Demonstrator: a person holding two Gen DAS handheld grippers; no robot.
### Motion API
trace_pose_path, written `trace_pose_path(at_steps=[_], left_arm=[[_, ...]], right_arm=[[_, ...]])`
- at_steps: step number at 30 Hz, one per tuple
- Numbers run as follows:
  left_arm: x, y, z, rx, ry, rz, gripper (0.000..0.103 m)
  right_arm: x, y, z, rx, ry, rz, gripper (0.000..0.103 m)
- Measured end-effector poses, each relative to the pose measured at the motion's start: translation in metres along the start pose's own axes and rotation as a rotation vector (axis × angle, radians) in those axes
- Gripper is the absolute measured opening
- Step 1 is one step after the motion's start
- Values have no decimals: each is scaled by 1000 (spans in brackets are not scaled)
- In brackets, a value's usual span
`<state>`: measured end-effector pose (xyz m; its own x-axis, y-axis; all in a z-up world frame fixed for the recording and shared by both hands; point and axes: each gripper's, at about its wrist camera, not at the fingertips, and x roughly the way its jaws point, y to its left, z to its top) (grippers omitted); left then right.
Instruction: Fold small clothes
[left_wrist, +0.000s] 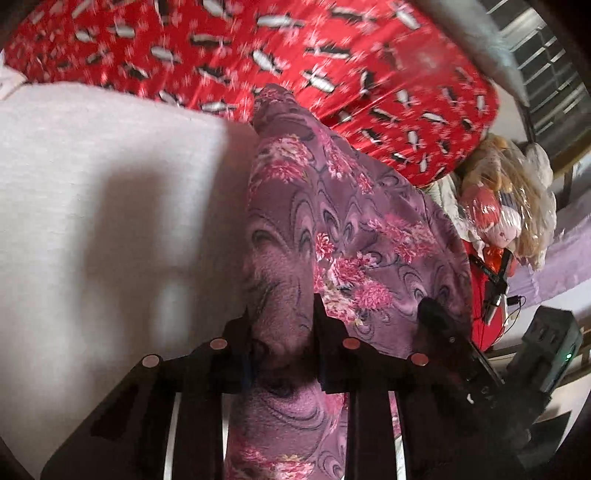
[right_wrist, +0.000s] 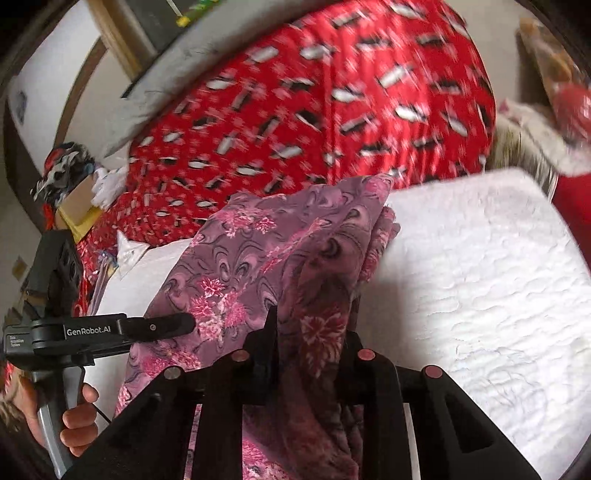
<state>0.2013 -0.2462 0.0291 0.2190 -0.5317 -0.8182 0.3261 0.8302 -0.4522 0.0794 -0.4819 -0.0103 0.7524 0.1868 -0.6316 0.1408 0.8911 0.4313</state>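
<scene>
A purple garment with pink flowers (left_wrist: 332, 229) hangs lifted over a white textured cloth (left_wrist: 92, 206). My left gripper (left_wrist: 282, 325) is shut on a bunched edge of the garment. The right gripper's fingers (left_wrist: 434, 314) show at its right side. In the right wrist view the same garment (right_wrist: 258, 258) drapes over the white cloth (right_wrist: 480, 280). My right gripper (right_wrist: 312, 332) is shut on a fold of it. The left gripper (right_wrist: 159, 326), in a hand, pinches the garment's left part.
A red bedcover with black and white marks (left_wrist: 295, 55) lies behind. A plastic bag with a stuffed toy (left_wrist: 506, 199) sits at the right. A cardboard box with clutter (right_wrist: 74, 195) stands at the left of the right wrist view.
</scene>
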Motion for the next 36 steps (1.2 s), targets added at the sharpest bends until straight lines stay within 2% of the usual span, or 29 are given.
trace_pose_path(at_steps=[6, 13, 20, 24, 30, 32, 34, 36], left_arm=[[-47, 3, -21, 30, -53, 32, 22], [-93, 28, -54, 30, -93, 73, 22], [-114, 67, -84, -8, -80, 100, 22], [-115, 83, -98, -27, -63, 122, 22], [-95, 116, -120, -79, -1, 152, 25], [-89, 130, -125, -108, 22, 147, 34], [-89, 146, -129, -145, 36, 96, 44], [-94, 155, -128, -166, 36, 65, 46]], right_arm=[[-30, 35, -14, -15, -18, 16, 23], [-47, 79, -46, -1, -8, 64, 23], [-46, 112, -79, 7, 27, 109, 23], [-32, 121, -100, 32, 73, 125, 23], [-6, 113, -129, 89, 147, 115, 24], [6, 100, -140, 126, 194, 95, 29], [9, 83, -147, 201, 196, 121, 34], [5, 68, -148, 269, 189, 138, 37]])
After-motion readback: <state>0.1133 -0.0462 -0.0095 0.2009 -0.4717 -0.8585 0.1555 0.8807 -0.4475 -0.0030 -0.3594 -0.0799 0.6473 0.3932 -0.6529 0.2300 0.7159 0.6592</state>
